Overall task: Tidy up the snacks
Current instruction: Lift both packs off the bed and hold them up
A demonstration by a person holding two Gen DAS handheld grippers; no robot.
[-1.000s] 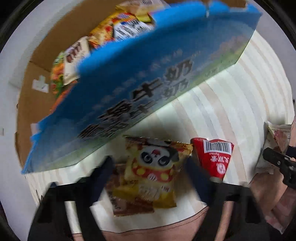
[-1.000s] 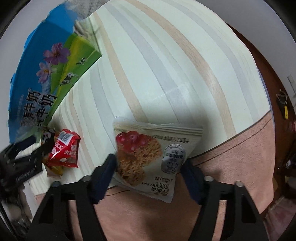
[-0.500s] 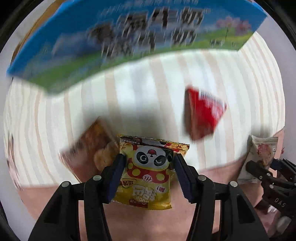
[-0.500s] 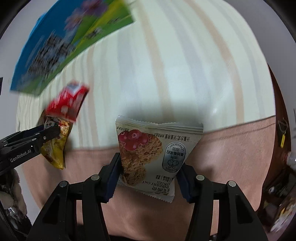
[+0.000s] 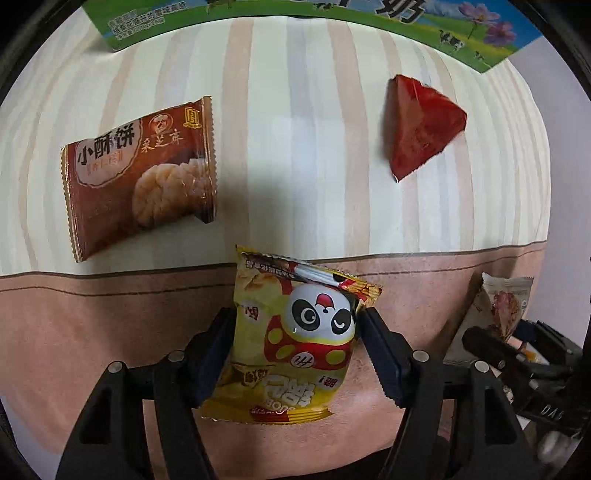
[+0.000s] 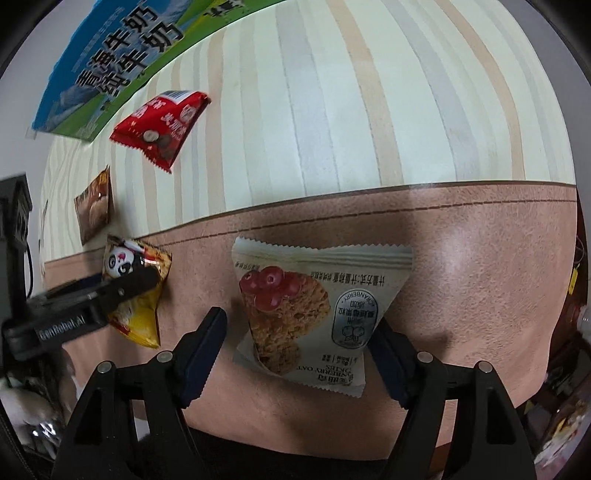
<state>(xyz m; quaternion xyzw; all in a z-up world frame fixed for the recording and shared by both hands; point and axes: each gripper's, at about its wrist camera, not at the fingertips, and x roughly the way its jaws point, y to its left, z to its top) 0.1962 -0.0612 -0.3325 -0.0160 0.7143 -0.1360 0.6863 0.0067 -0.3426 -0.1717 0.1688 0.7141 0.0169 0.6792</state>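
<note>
A yellow panda snack packet [image 5: 295, 343] lies on the pink-brown band [image 5: 74, 332] of the table cover, between the fingers of my left gripper [image 5: 295, 314]. Its jaws are opening and the pads no longer squeeze the packet. In the right wrist view a white cranberry oat packet [image 6: 310, 310] lies on the same band [image 6: 480, 277], inside my right gripper [image 6: 299, 319]. Those jaws are opening too, with a clear gap at the left finger. The left gripper [image 6: 92, 295] and panda packet [image 6: 136, 280] show at that view's left.
On the striped cloth [image 5: 295, 147] lie a brown sesame cake packet [image 5: 140, 184] and a red packet [image 5: 421, 125]. A blue and green milk carton box [image 5: 295, 11] stands along the far side. The right gripper [image 5: 517, 354] is close on the right.
Both grippers carried their packets from the striped cloth back over the pink-brown band. Their jaws then widened and the packets now lie loose. The box has slid to the top of both views.
</note>
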